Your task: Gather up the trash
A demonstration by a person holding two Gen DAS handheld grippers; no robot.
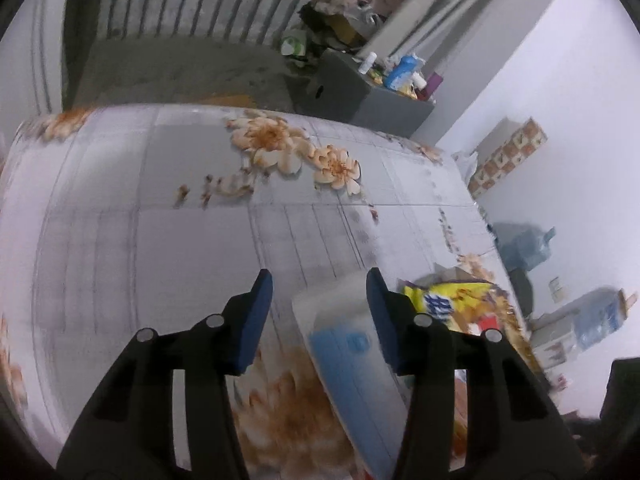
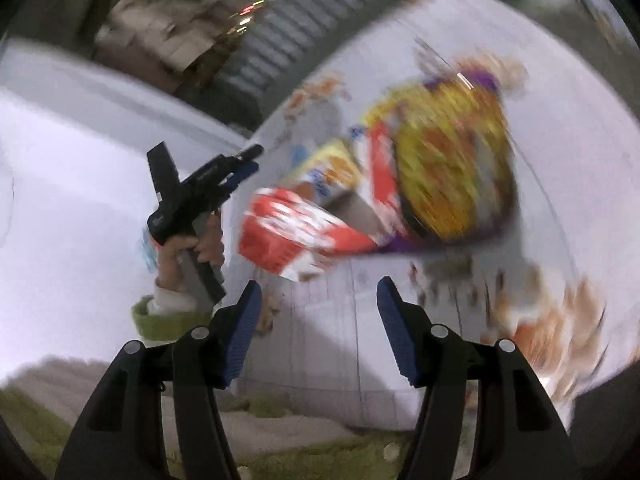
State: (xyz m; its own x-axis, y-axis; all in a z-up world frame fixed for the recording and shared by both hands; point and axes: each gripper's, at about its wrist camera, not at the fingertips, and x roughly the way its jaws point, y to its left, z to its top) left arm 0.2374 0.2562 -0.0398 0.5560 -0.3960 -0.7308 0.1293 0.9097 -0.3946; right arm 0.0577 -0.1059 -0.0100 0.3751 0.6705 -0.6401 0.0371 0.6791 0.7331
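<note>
A flat white pack with a blue panel (image 1: 344,356) lies on the flowered tablecloth (image 1: 160,240), between the fingers of my left gripper (image 1: 319,276). The pack sits close against the right pad; the left pad stands apart from it, so the jaws are open. A yellow snack bag (image 1: 452,300) lies just right of the pack. In the blurred right wrist view, a red-and-white wrapper (image 2: 296,236) and a yellow-and-purple snack bag (image 2: 452,160) lie ahead of my right gripper (image 2: 320,284), which is open with nothing between its pads. A hand holds the left gripper (image 2: 240,164) at the left.
Beyond the table stands a grey box (image 1: 360,92) holding bottles and packets. A patterned carton (image 1: 508,156) and blue plastic bags (image 1: 524,248) sit by the white wall on the right. Green fabric (image 2: 168,320) lies by the table's near edge.
</note>
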